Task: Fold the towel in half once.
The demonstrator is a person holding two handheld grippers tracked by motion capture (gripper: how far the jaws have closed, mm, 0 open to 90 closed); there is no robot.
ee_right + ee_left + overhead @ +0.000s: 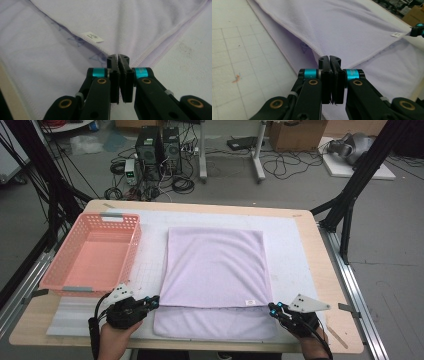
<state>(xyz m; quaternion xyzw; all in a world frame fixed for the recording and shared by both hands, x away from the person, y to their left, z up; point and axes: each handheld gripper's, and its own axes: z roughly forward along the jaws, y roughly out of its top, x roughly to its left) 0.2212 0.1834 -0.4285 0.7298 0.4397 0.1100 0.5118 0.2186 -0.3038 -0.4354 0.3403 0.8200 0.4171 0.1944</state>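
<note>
A lilac towel (215, 265) lies on the white mat, folded so its upper layer stops short of the near edge and leaves a strip of the lower layer showing. My left gripper (156, 301) is at the near left corner of the upper layer, with its jaws shut on that corner (329, 58). My right gripper (271, 308) is at the near right corner, beside a small white label (92, 37), and its jaws are shut on that corner (118, 57). The left gripper view shows the towel (352, 30) running across to the right gripper (418, 28).
A pink plastic basket (57, 265) stands on the table's left side, a short way from my left hand. The gridded white mat (295, 250) covers most of the wooden table (330, 285). Black stand legs, cables and computers are on the floor beyond.
</note>
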